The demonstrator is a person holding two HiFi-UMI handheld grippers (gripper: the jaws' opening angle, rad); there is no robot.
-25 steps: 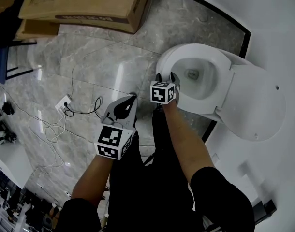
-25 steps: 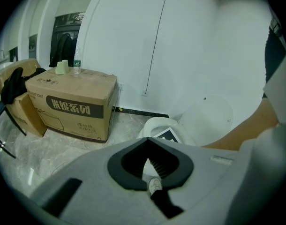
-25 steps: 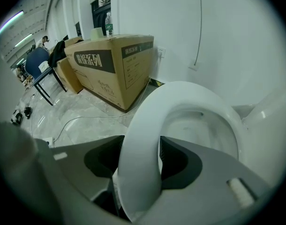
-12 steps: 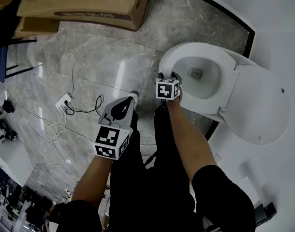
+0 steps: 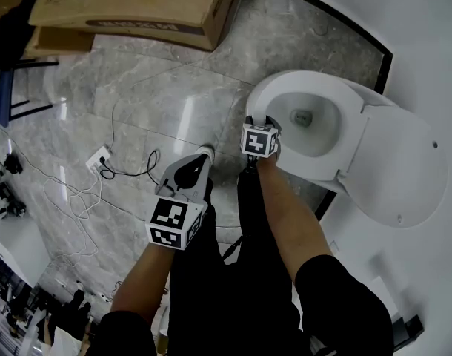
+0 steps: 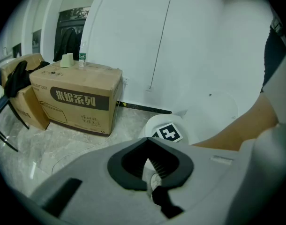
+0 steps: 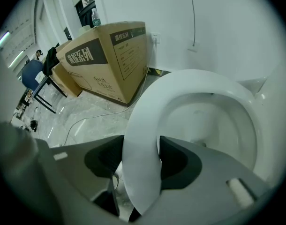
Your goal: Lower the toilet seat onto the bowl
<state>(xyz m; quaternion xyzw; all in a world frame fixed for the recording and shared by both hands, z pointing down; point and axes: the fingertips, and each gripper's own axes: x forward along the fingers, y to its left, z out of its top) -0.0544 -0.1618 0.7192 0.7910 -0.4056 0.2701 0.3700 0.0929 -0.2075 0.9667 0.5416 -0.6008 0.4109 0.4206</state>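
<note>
White oval plastic toilet seat (image 5: pixel 279 89) is seen lying down on the white ceramic bowl (image 5: pixel 318 132); its front rim is clamped between the right gripper (image 5: pixel 259 122) pads; left gripper (image 5: pixel 200 156) is held apart over the grey marble floor (image 5: pixel 137 102), jaws closed together, nothing between them.

1. Grey marbled floor tiles (image 5: pixel 159 73) shine with pale streaks of reflected light.
2. A large cardboard box (image 5: pixel 130 6) stands near the white wall (image 6: pixel 180 41), with a smaller box (image 5: pixel 55 43) just beside it.
3. A black strip (image 6: pixel 143 108) runs along the foot of the wall.
4. A blue chair (image 7: pixel 33 74) with black legs stands beside the boxes.
5. A white power strip (image 5: pixel 97 158) lies on the floor, with thin cables (image 5: pixel 78 199) trailing from it.
</note>
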